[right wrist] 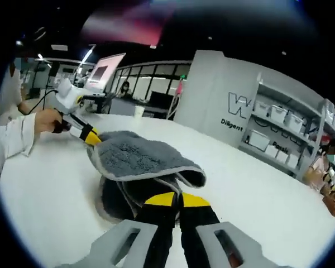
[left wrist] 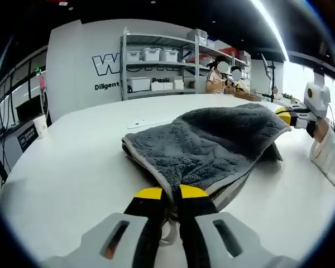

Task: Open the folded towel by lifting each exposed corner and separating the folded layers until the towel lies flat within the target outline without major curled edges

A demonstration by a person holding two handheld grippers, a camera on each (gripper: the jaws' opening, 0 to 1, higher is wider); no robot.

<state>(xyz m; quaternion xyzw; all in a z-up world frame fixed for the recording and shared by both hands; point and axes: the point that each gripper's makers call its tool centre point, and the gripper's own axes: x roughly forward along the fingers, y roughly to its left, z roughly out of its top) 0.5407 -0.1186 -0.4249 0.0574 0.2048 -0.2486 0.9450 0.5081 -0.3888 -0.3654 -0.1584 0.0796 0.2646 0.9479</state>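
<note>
The white table (left wrist: 72, 162) spread widest, running from 6 o'clock up toward the shelving (left wrist: 156, 61) at 12 in the left gripper view. On it, the gray towel (left wrist: 212, 142) sat at the centre of that view, folded, its upper layer lifted off the table and stretched between the two grippers; I could not make out any target outline.

The left gripper (left wrist: 171, 192) rose from 6 o'clock, its yellow-tipped jaws pinched closed on the towel's near corner. The same gripper appeared at 10 o'clock in the right gripper view, held by a hand (right wrist: 44, 119).

In the right gripper view the right gripper (right wrist: 178, 198), also at 6 o'clock, had its jaws clamped on the towel's edge, with the cloth arching up toward 11.
</note>
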